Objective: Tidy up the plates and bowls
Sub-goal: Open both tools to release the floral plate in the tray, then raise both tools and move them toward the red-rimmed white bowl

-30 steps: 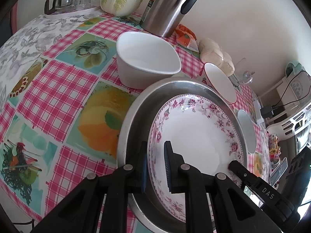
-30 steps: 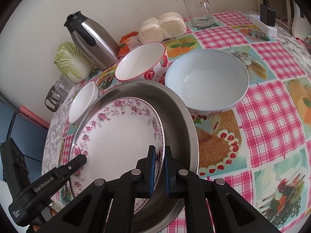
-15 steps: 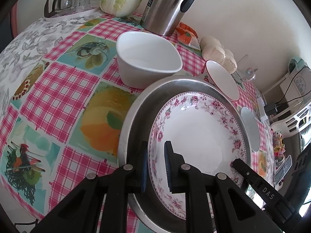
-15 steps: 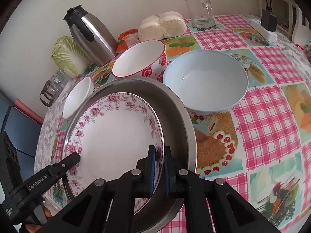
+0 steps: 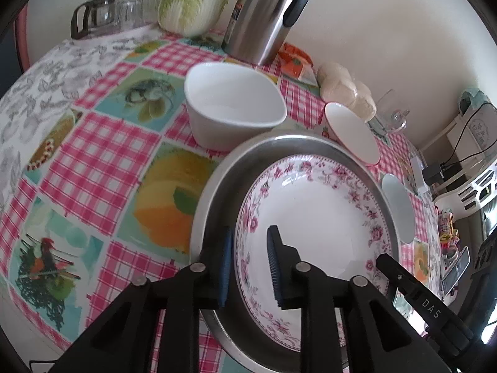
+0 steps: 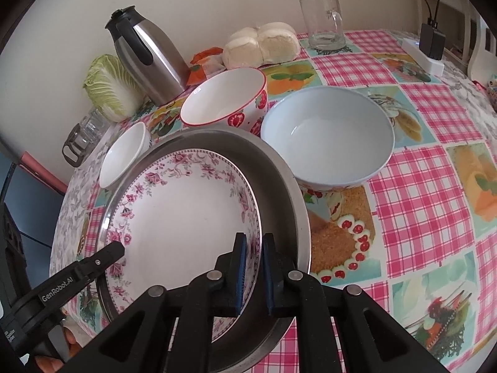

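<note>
The floral plate point(image 6: 183, 223) lies in the steel basin point(image 6: 279, 192) near the tabletop's front edge. The left gripper point(image 5: 248, 267) has parted around its rim; the right gripper point(image 6: 254, 272) pinches it. Next, probably releasing and fetching 1 bowl

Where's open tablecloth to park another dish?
Open cloth: left of the metal basin, in front of the white bowl; and right of the blue bowl, toward the near edge. Crowded: back strip with thermos, strawberry bowl, buns, cabbage.
</note>
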Demonstrator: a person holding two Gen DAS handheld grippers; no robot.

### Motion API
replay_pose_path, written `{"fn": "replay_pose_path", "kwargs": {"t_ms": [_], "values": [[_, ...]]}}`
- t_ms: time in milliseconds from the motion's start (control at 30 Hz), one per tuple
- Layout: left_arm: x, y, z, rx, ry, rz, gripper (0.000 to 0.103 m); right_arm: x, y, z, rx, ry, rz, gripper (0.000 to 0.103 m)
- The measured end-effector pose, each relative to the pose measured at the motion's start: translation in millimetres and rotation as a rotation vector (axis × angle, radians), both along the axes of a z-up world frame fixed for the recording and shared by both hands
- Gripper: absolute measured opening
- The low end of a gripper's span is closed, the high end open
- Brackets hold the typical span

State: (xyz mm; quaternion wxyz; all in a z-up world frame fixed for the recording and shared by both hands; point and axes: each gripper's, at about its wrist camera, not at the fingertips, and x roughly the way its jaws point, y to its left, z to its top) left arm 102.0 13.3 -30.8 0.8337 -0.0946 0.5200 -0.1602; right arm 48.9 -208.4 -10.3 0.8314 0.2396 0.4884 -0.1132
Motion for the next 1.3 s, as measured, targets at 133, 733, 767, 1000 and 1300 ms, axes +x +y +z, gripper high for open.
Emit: {"fn": "replay_pose_path", "kwargs": {"t_ms": [133,733,767,1000,1300], "values": [[-3.7,1.1,10.6,0.008,-0.042,-0.002,0.028,-2.2,-0.4,8.9,-0.017,-0.02,0.004,0.014],[-9.9,-2.4,22.4,0.093,-0.105,0.004,0.082,-6.3,9.5,31.2,-0.139,-0.064,0.038,0.07],[-9.3,-1.8,22.0,0.097,-0.106,0.007,0.086,-6.5,9.1,31.1,-0.143,-0.064,0.036,0.073],[-9.1,-3.0,20.2,0.138,-0.113,0.013,0.086,-7.0,5.5,28.1,-0.15,-0.049,0.026,0.088],[-9.7,-0.5,21.6,0.179,-0.149,0.033,0.099,-8.7,2.8,26.9,-0.158,-0.046,0.02,0.103]]}}
